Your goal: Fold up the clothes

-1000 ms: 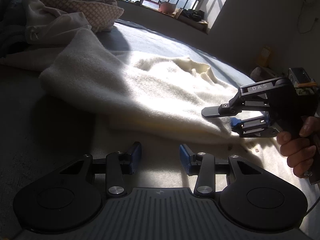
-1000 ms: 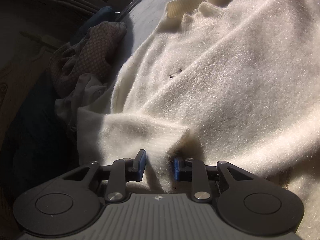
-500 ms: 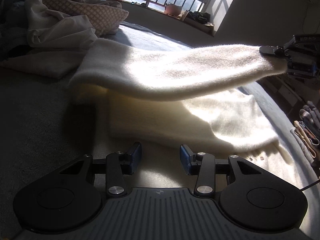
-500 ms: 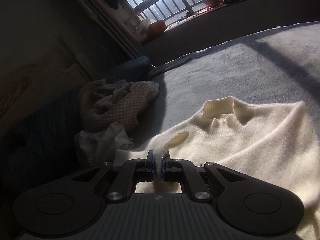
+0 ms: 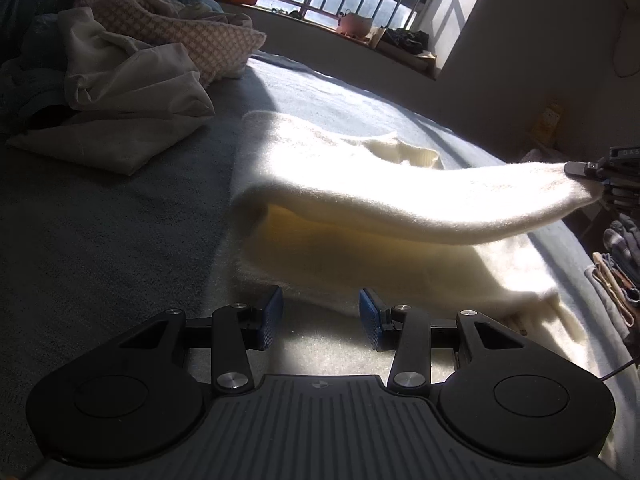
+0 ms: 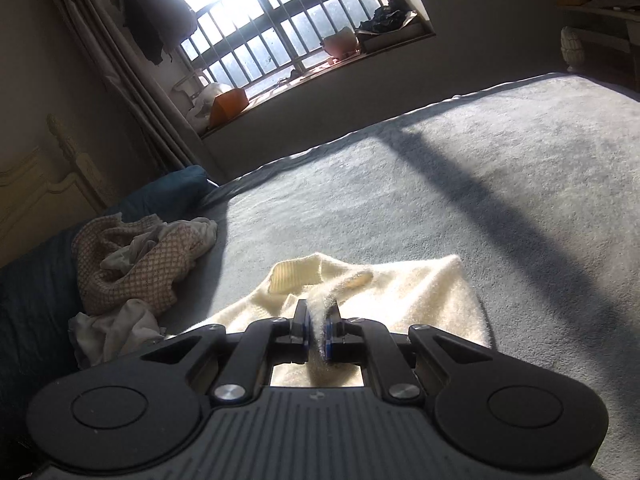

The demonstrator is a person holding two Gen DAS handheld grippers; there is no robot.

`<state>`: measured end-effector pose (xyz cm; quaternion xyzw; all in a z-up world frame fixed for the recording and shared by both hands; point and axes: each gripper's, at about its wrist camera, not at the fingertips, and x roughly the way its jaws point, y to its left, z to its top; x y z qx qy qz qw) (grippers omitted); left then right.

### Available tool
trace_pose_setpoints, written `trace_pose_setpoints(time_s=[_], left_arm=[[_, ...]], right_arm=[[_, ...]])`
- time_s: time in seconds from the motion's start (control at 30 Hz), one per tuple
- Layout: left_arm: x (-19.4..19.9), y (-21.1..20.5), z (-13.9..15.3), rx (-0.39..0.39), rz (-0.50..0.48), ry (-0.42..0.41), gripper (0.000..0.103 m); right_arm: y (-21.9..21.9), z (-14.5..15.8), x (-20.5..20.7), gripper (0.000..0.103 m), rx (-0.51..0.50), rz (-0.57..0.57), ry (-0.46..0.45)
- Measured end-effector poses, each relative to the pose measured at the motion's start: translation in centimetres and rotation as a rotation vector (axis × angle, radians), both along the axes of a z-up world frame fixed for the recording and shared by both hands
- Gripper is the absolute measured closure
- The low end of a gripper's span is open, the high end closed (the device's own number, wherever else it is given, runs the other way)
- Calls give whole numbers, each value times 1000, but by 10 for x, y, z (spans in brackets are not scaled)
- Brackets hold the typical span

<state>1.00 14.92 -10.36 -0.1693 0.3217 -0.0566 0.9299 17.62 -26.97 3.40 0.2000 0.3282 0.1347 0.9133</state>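
A fluffy cream sweater [image 5: 360, 256] lies on the blue-grey bed. Its sleeve [image 5: 420, 200] is stretched to the right above the body, and my right gripper [image 5: 596, 174] is shut on the cuff at the right edge of the left wrist view. In the right wrist view the right gripper [image 6: 317, 330] pinches that cuff between its blue pads, with the sweater [image 6: 420, 296] and its ribbed collar [image 6: 288, 276] beyond. My left gripper [image 5: 320, 316] stands open just in front of the sweater's near edge, with nothing between its fingers.
A heap of other clothes [image 5: 132, 64] lies at the back left of the bed [image 5: 100, 220]; it includes a checked knit [image 6: 132, 268] and white fabric. A barred window [image 6: 280, 36] with a cluttered sill is behind. Folded items [image 5: 616, 276] sit past the bed's right edge.
The right gripper closed on the sleeve cuff, lifted it off the sweater and drew it out to the right. The left gripper stayed open near the sweater's edge.
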Motion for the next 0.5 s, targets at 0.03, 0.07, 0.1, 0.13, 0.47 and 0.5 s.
trace_pose_setpoints(time_s=[0.03,0.07,0.1,0.13,0.47,0.5], left_arm=[[-1,2,4,5,3,-15,61],[1,2,7,32,11,-30,61],[3,3,10,59,19,-46,61],[4,4,13,87,26,-62,61],[72,16,-7,256,159,-52,59],[71,19,-7,245,196,-63,59]], right_arm=[[2,1,1,97,-3,8,-4],[4,2,1,97,-6,15,-9],[6,4,0,97,-8,24,-16],[8,6,0,97,-9,33,-24],[39,61,-2,97,41,156,-155],[39,66,-3,97,37,166,-170]])
